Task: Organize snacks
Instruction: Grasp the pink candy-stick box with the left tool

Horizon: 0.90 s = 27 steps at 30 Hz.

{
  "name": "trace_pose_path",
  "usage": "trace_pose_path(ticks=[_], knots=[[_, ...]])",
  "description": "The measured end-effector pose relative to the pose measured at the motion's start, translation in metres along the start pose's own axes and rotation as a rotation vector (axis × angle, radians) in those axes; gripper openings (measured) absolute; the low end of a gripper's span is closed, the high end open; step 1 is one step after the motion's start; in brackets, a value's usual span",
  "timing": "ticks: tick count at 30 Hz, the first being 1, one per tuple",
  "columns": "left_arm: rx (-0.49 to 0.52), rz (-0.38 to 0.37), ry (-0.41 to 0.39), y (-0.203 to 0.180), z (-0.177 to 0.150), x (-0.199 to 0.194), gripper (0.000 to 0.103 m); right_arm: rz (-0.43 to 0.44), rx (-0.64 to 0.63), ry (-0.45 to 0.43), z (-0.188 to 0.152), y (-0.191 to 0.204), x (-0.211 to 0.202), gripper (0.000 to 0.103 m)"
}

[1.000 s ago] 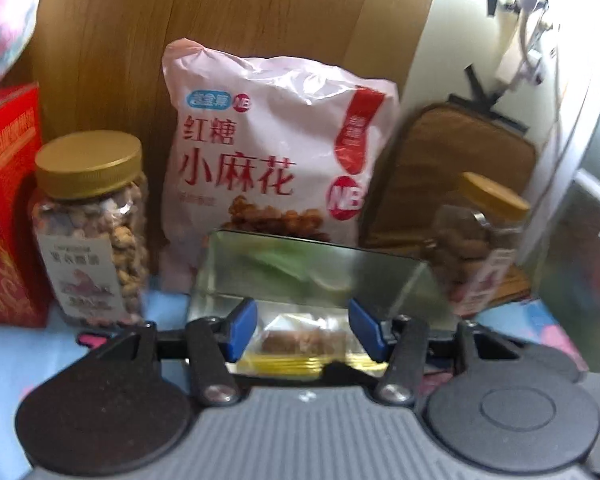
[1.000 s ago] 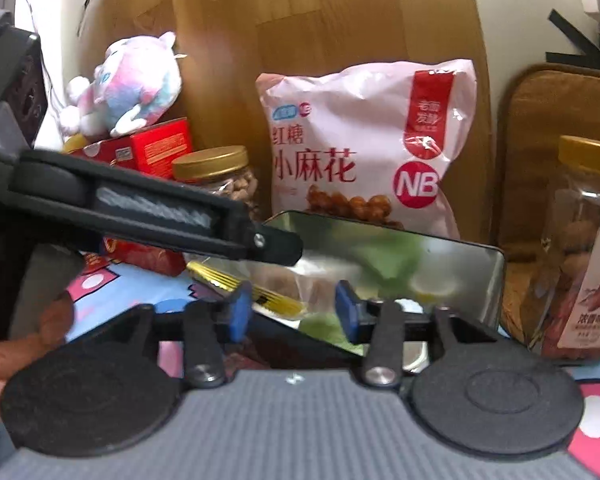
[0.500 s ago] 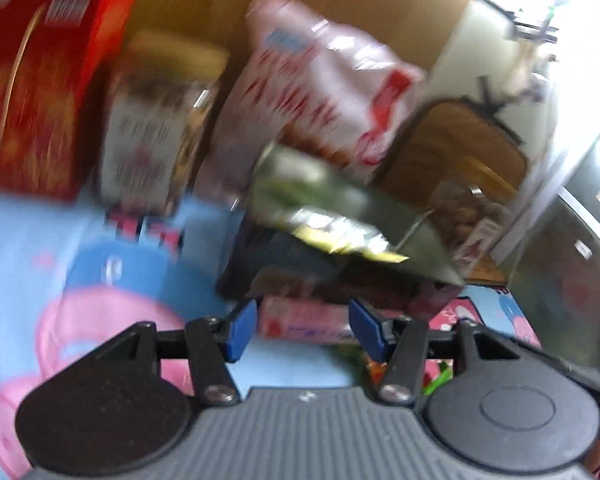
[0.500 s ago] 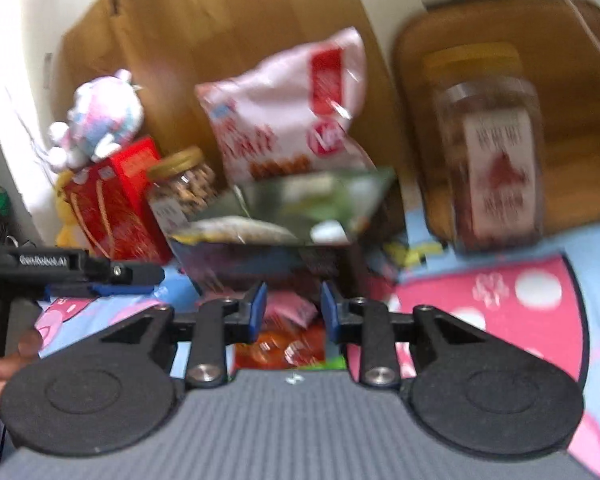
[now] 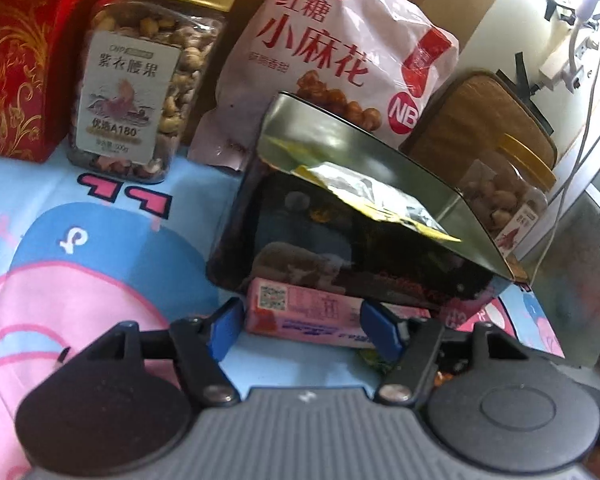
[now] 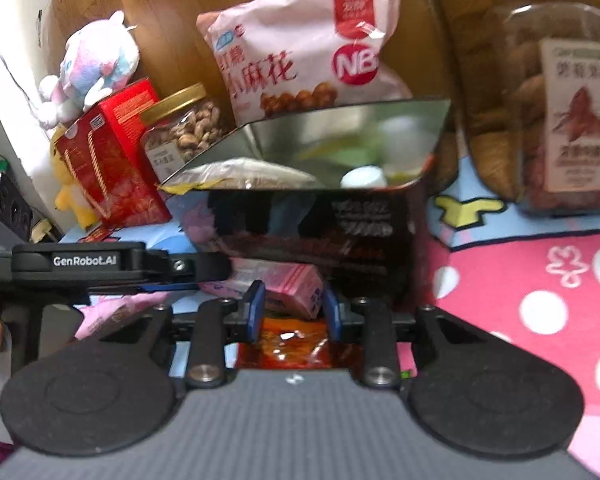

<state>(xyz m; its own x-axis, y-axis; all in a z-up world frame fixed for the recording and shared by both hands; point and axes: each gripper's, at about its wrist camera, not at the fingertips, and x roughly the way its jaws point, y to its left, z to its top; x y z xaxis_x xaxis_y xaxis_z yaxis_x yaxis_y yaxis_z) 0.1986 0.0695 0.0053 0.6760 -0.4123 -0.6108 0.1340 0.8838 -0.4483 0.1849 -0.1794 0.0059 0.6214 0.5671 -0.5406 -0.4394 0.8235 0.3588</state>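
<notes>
A yellow-edged packet (image 5: 380,196) already lies in the open tin box (image 5: 380,160). The pink snack box (image 5: 300,312) sits on the counter before it, between the opening left gripper (image 5: 304,326); the right gripper (image 6: 293,310) pinches its end.

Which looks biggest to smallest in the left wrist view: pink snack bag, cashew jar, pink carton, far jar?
1. pink snack bag
2. cashew jar
3. pink carton and far jar: they look alike in size, and the carton lies much nearer the camera and is partly hidden, so no ranking.
</notes>
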Motion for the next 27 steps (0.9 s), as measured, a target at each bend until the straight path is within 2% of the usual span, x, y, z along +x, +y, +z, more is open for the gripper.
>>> trace_pose_path(ticks=[4, 9, 15, 20, 23, 27], knots=[[-0.005, -0.021, -0.014, -0.009, -0.003, -0.022, 0.063, -0.048, -0.080, -0.057, -0.001, 0.024, -0.018, 0.033], [0.082, -0.008, -0.118, -0.034, -0.021, -0.089, 0.063, 0.018, -0.130, -0.142, -0.007, 0.058, -0.066, 0.032], [0.185, 0.085, -0.056, -0.054, -0.077, -0.120, 0.063, 0.054, -0.146, -0.044, -0.060, 0.075, -0.092, 0.032], [0.181, 0.078, -0.019, -0.049, -0.114, -0.126, 0.063, 0.021, -0.167, -0.006, -0.098, 0.086, -0.107, 0.034], [0.150, 0.061, 0.033, -0.041, -0.129, -0.122, 0.065, -0.015, -0.185, 0.027, -0.110, 0.092, -0.104, 0.036], [0.181, 0.039, 0.026, -0.042, -0.132, -0.134, 0.074, -0.025, -0.216, 0.037, -0.116, 0.098, -0.106, 0.054]])
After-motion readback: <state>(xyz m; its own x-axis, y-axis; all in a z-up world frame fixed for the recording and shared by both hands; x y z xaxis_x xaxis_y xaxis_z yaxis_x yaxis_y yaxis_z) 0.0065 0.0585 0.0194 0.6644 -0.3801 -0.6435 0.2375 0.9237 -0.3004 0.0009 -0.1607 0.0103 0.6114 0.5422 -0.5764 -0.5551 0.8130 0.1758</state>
